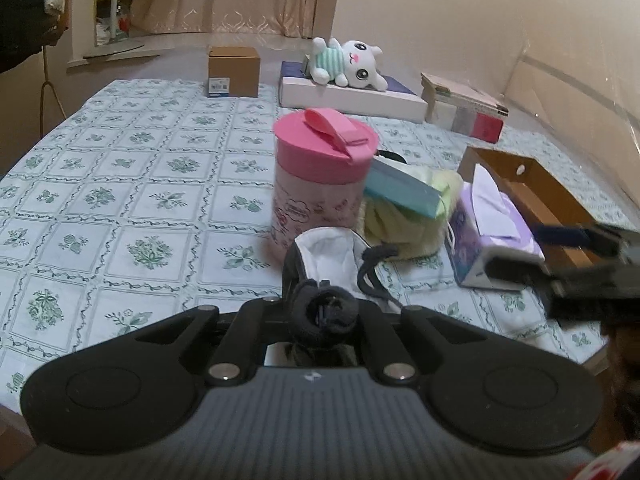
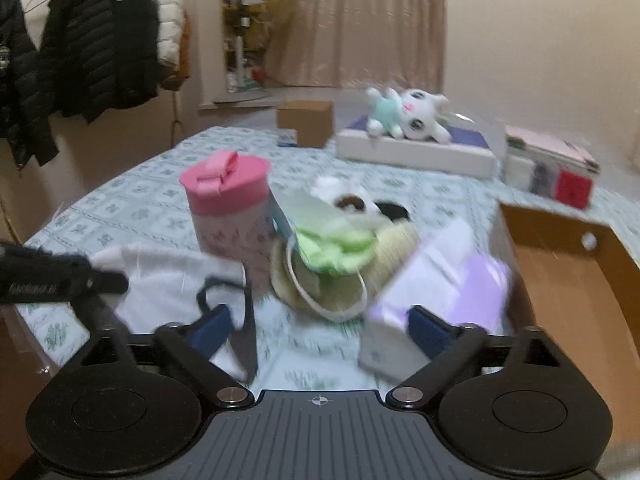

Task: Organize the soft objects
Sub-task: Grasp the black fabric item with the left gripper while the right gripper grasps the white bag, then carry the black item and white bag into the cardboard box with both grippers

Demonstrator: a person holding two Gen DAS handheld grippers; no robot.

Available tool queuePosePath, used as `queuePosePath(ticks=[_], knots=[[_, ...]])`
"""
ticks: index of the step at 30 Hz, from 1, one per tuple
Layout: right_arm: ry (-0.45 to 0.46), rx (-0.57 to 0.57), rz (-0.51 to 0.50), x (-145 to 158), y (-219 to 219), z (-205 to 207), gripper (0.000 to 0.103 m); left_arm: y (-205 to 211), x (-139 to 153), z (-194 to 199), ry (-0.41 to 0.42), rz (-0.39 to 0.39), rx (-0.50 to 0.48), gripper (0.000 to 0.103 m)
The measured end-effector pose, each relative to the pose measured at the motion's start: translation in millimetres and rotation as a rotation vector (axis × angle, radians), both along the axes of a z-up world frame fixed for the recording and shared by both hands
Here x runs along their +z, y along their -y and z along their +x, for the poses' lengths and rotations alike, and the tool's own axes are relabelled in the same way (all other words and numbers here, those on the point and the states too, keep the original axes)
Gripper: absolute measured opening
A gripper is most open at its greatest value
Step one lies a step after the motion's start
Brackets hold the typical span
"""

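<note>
We have the left gripper (image 1: pixel 324 312) pinched tight on a face mask (image 1: pixel 328 256), black outside with a white lining, bunched between the fingers and hanging just above the patterned tablecloth (image 1: pixel 120 184); in the right wrist view its white body spreads out to the left with a black ear loop dangling in front of the right gripper (image 2: pixel 320 328). The right gripper's jaws stand wide apart with blue pads (image 2: pixel 210 330) and nothing between them, and it is blurred, near the purple tissue pack (image 1: pixel 492 228), which sits just beside the open cardboard box (image 1: pixel 536 196). Our read is that the step in hand is moving the mask to a tidy spot, likely the box or the soft pile. To do it well we keep the pinch firm on the bunched fabric, lift clear of the pink lidded cup (image 1: pixel 320 176) so the loose loop does not snag or tip it, and let the free gripper catch the loop or far edge if the mask needs flattening. The soft pile of green and cream cloth (image 1: pixel 404 220) with a teal card on top touches the cup's right side, so we approach from the near side. The plush cat (image 1: pixel 348 64) lies well apart at the far end on a flat white box (image 1: pixel 352 98).
</note>
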State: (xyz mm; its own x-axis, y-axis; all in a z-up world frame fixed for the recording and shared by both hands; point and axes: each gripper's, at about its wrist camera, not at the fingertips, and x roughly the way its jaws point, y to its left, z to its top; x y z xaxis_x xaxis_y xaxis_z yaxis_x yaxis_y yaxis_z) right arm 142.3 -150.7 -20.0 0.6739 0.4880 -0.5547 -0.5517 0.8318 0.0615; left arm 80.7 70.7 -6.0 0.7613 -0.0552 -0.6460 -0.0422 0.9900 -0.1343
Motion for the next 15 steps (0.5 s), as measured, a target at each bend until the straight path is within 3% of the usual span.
queuePosePath(ticks=[6, 11, 15], knots=[[0.05, 0.037, -0.046, 6.8, -20.2, 54.0, 0.074, -11.2, -4.0, 8.6, -0.006, -0.04, -0.002, 0.006], [0.028, 0.111, -0.109, -2.2, -35.7, 97.7, 0.063, -14.2, -8.0, 20.3, -0.011, -0.058, -0.011, 0.006], [0.003, 0.192, -0.183, -18.5, -49.9, 119.7, 0.049, -16.1, -13.1, 27.5, -0.025, -0.069, -0.014, 0.006]])
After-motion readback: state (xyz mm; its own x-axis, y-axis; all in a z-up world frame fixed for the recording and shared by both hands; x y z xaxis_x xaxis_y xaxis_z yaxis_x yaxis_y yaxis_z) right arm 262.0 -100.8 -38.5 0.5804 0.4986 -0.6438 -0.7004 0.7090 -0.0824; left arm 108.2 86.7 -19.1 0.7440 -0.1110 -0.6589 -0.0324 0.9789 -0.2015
